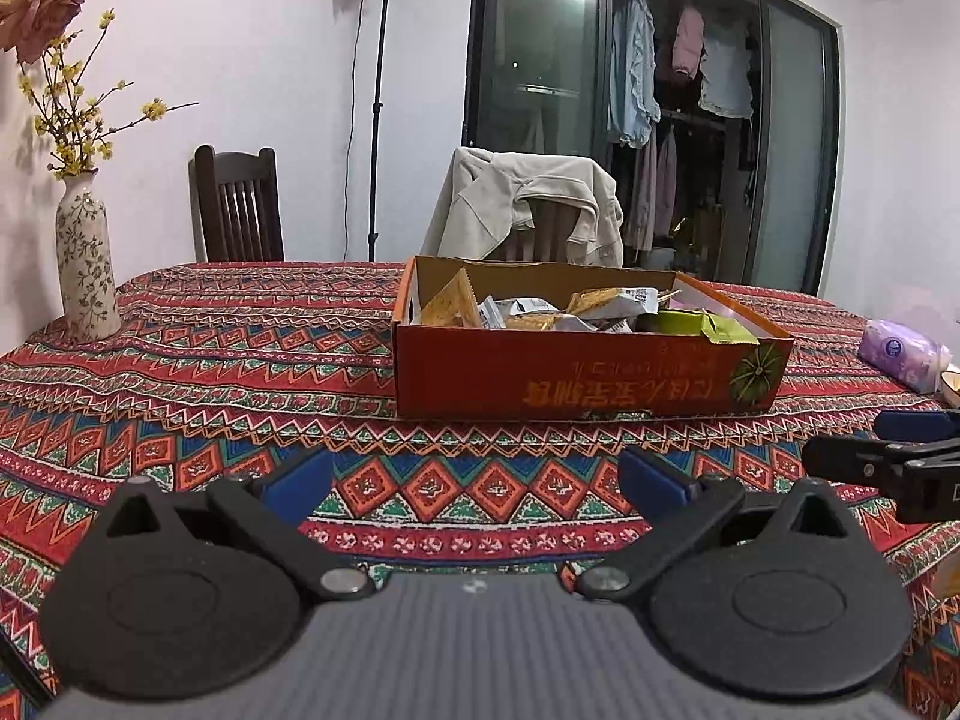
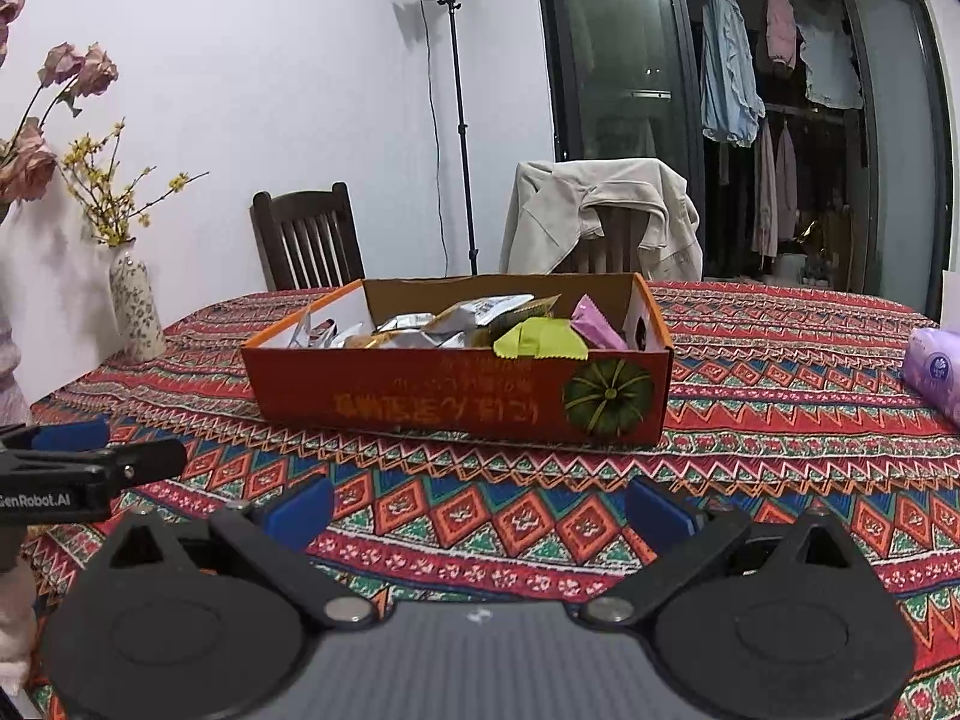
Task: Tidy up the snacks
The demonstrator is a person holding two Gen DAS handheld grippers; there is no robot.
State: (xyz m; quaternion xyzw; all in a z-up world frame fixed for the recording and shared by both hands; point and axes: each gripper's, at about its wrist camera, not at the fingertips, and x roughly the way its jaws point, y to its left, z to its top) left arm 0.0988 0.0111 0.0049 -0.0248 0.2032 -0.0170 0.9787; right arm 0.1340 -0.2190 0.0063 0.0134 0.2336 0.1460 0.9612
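Both grippers hover low over the patterned surface (image 1: 180,372), side by side. Left gripper (image 1: 477,483) spread wide, nothing in it; right gripper (image 2: 480,507) same, wide and bare. Straight ahead of both sits the orange box (image 2: 456,393), w/ snack packets piled inside: green packet (image 2: 540,339), pink one (image 2: 597,330), silver wrappers (image 1: 522,309). No loose snacks visible on the cloth near either gripper. Looks mostly done, or sorting inside the box hasn't begun; can't tell which. Purple tissue pack (image 2: 933,369) off to the right.
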